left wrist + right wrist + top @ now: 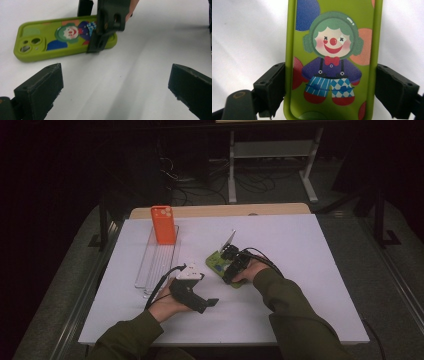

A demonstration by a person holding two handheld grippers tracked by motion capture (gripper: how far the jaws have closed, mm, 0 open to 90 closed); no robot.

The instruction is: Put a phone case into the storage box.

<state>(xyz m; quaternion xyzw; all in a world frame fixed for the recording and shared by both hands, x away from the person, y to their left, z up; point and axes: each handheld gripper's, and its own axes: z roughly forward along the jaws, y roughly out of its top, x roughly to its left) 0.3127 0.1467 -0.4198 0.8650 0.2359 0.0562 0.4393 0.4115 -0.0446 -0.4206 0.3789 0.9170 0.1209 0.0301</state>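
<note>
On the white table [300, 270] in the high view, the green case [216, 261] is lying mid-table under the right gripper [229, 254]; an orange case [163, 224] is standing in a clear tray [150, 270]. Left gripper [192, 272] is resting nearby.

Left gripper view: its jaws are standing wide apart, holding nothing; green case [65, 37] beyond.

Right gripper view: jaws are pressing both long edges of the green case [332, 62]. Clown print, no legible writing.

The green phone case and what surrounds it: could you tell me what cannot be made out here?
- Green phone case, right gripper view: camera end cut off by the top edge.
- Same case, high view: the right gripper hides most of it.
- Orange phone case, high view: its support too dim to tell.
</note>
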